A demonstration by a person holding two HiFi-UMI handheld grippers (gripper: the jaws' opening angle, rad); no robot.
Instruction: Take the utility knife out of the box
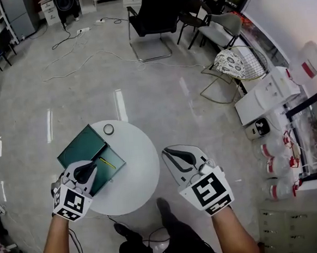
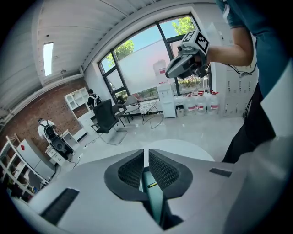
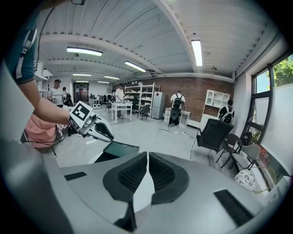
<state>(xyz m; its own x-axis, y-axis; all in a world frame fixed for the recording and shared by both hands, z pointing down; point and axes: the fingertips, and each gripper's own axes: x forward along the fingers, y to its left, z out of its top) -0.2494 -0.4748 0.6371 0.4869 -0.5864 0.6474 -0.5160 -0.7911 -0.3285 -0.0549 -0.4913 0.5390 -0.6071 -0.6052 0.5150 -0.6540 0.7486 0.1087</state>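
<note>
- the box (image 1: 84, 148) sits open on the round white table (image 1: 136, 152), so you can already get inside it.
- the utility knife (image 1: 107, 164), the thin yellow thing, lies inside the box. it is not out yet.
- your left gripper (image 1: 87, 170) hangs over the near edge of the box, very near the knife. i cannot tell if it touches the box.
- its fingers (image 2: 132, 171) are pressed together with only a thin slit between them, and they hold nothing. through the slit you can see the green box and the yellow knife (image 2: 152, 184) below.
- your right gripper (image 1: 180, 158) hangs just past the side of the table, apart from the box. its fingers (image 3: 165, 173) are together too, and empty.
- so 0 of the real job is done: no grab and no lift.
- what is left, i think: open 1 pair of fingers, reach into the box, close on the knife, and lift it clear of the box.
- the left gripper looks like the 1 to use, since it is right by the knife.
- a small ring (image 1: 109, 129) lies on the table behind the box. it does not look to be in your way.
</note>
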